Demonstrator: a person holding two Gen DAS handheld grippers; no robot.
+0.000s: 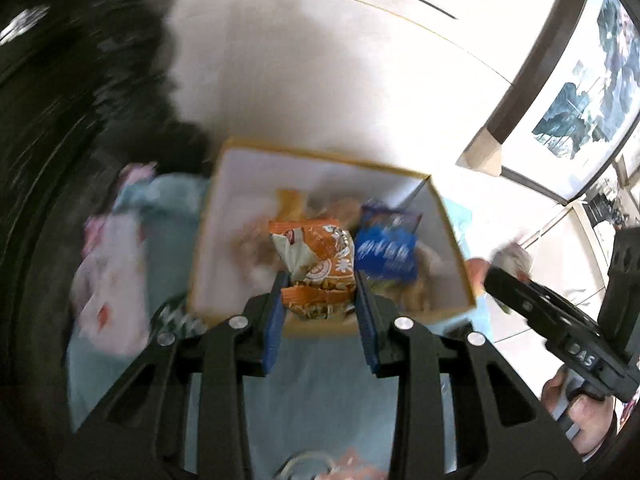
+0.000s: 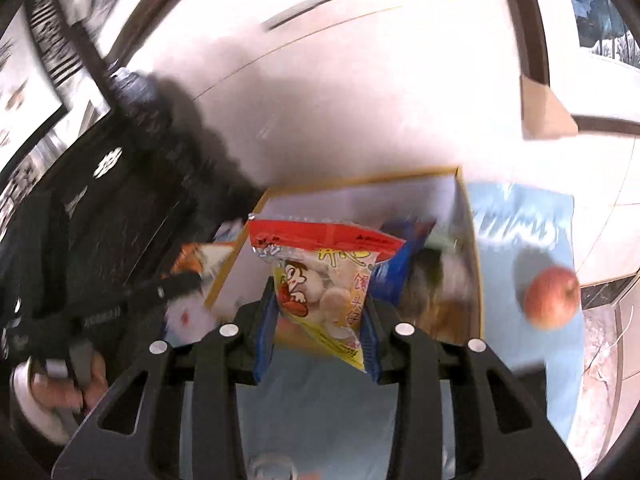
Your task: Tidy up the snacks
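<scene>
An orange snack packet [image 1: 320, 256] is pinched between the blue pads of my left gripper [image 1: 320, 284], which is shut on it above the near edge of a white cardboard box [image 1: 240, 200] with a tan rim. In the box lie a blue packet [image 1: 386, 252] and several other blurred snacks. My right gripper [image 2: 320, 300] is shut on a red-topped yellow cartoon packet [image 2: 324, 276], held over the same box [image 2: 360, 178]. From the right wrist view, the left gripper [image 2: 176, 284] shows at the left with a hand on its handle.
The box sits on a light blue cloth [image 2: 520, 220]. A red apple [image 2: 552, 298] lies on the cloth to the right of the box. Pale pink-and-white packets [image 1: 108, 280] lie to its left. Framed pictures [image 1: 580, 100] lean against the wall beyond the white floor.
</scene>
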